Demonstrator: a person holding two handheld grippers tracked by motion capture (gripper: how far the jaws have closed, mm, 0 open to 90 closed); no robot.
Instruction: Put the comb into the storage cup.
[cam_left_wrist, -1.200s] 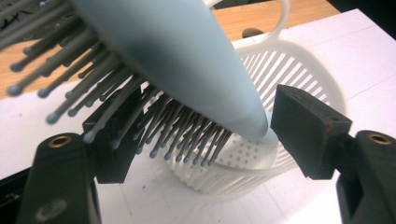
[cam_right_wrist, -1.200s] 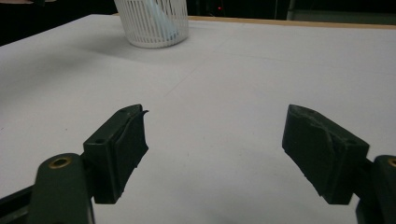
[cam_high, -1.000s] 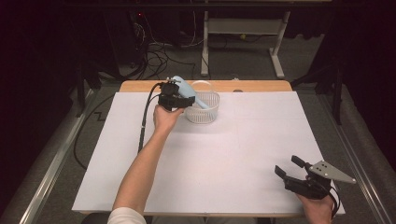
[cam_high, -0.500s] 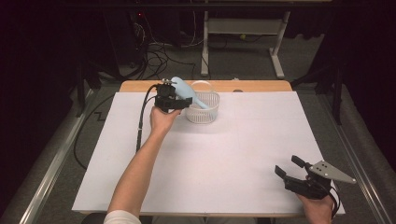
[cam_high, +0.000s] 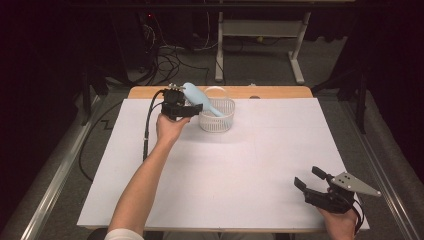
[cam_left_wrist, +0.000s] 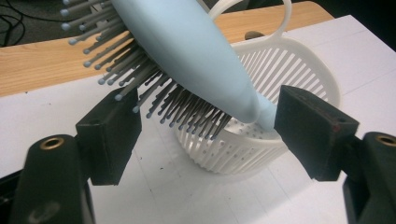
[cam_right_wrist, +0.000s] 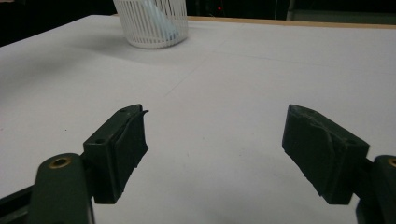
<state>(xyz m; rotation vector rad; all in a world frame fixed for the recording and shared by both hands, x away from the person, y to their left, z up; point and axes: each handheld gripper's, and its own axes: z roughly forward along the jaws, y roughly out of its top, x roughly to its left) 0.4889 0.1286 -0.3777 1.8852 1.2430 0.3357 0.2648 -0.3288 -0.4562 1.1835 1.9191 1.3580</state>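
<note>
Leaning out of the white slatted basket (cam_high: 217, 116) at the far left of the worktop (cam_high: 240, 165), a pale blue hairbrush (cam_high: 196, 96) is seen with its handle end down inside the basket and its bristled head raised up and to the left over the rim. The left gripper (cam_high: 192, 108) is held just beside the basket, on its left, with the brush head above and between its jaws. In the left gripper view the jaws stand wide apart and have just been opening; the brush (cam_left_wrist: 196, 60) lies between them, its bristles brushing the left pad, though whether any real pressure remains there cannot be told for certain, and the right pad appears clear of the handle. The basket (cam_left_wrist: 280, 88) is seen just behind. The right gripper (cam_high: 309, 182) is rested at the near right corner of the worktop, well apart from the basket, its jaws spread wide with nothing between them.
</note>
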